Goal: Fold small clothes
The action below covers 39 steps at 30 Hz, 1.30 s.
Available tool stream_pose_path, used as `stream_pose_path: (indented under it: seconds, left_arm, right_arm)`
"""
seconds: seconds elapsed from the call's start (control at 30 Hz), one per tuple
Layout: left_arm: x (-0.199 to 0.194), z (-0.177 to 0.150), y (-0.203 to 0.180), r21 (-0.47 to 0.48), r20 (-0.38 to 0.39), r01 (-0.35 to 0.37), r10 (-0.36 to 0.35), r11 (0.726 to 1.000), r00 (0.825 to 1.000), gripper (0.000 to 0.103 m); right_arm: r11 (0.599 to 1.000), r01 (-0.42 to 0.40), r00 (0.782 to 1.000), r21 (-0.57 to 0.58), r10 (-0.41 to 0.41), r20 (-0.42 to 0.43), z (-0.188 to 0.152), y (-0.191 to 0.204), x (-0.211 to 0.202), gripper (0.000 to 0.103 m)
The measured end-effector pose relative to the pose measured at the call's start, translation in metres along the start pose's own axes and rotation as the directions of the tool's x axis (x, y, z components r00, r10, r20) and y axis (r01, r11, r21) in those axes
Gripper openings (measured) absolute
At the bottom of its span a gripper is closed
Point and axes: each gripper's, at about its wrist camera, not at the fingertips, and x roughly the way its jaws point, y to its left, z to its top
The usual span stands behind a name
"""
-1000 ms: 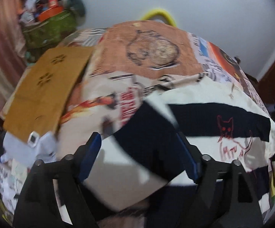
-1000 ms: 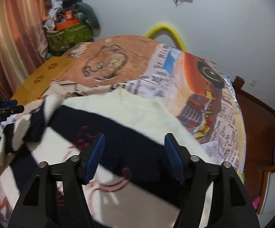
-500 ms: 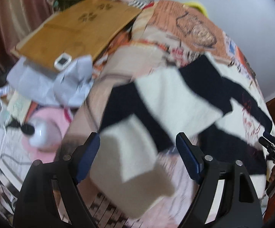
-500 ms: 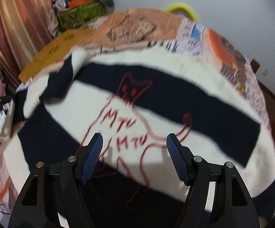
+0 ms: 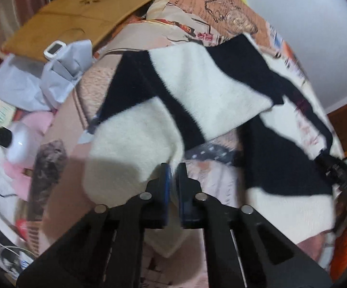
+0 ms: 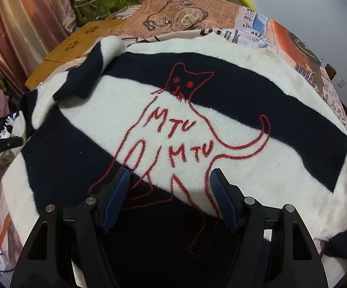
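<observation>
1. Left wrist: jaws went from wide apart 0.5 s ago to pinched together now. The left gripper [image 5: 172, 168] is clamped on the cream end of the sweater sleeve [image 5: 135, 148], approx at the cuff. The sleeve lies stretched out sideways on the bedspread [image 5: 211, 180], away from the sweater body [image 5: 281, 168]. Junk at left (white bag [image 5: 53, 76], wooden board [image 5: 77, 16]) is well clear.
2. Right wrist: view is sharper vs 0.5 s ago, otherwise same pose. The right gripper [image 6: 169, 182] has its jaws wide apart, holding nothing, and hovers over the sweater [image 6: 221, 120] near the red cat print [image 6: 180, 129].
3. Progress: early. The body lies flat, front up, with no fold made yet. Judging by the grip, the first sleeve fold-in is starting; the other sleeve and the body folds are left.
</observation>
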Motion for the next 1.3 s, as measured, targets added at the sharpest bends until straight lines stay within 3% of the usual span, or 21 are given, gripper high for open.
stream_pose_path:
  seconds: [0.2,0.47,0.63,0.8,1.0,1.13,1.27,1.3]
  left_arm:
    - [-0.029,0.012,-0.029,0.063,0.076,-0.011,0.006,0.998,0.997,0.005]
    - [-0.078,0.05,-0.135,0.224,0.172,0.108,-0.148,0.969,0.974,0.005]
    - [-0.072,0.066,-0.222,0.345,0.151,0.159,-0.222,0.925,0.963,0.005]
    - [-0.038,0.068,-0.29,0.432,0.072,0.19,-0.243,0.882,0.967,0.005]
    - [0.01,0.055,-0.326,0.496,-0.023,0.16,-0.171,0.854,0.985,0.006]
    - [0.011,0.048,-0.317,0.506,-0.015,0.124,-0.135,0.854,0.991,0.024]
    - [-0.01,0.051,-0.283,0.491,0.083,0.067,-0.123,0.869,0.989,0.057]
    - [-0.014,0.052,-0.274,0.486,0.109,0.044,-0.111,0.873,0.988,0.059]
  right_arm:
    - [1.0,-0.002,0.999,0.006,0.001,0.04,-0.003,-0.01,-0.011,0.066]
    - [0.998,-0.021,0.994,0.059,0.014,0.109,-0.004,-0.036,-0.03,0.066]
    - [0.997,-0.032,0.987,0.076,0.019,0.161,-0.007,-0.052,-0.047,0.066]
    - [0.994,-0.053,0.981,0.093,0.034,0.193,-0.01,-0.067,-0.058,0.066]
    - [0.991,-0.084,0.979,0.106,0.063,0.192,-0.014,-0.078,-0.059,0.066]
    - [0.987,-0.107,0.983,0.119,0.087,0.164,-0.013,-0.078,-0.049,0.066]
    - [0.987,-0.123,0.984,0.108,0.106,0.144,-0.011,-0.068,-0.04,0.066]
    - [0.987,-0.127,0.984,0.101,0.112,0.138,-0.009,-0.065,-0.037,0.066]
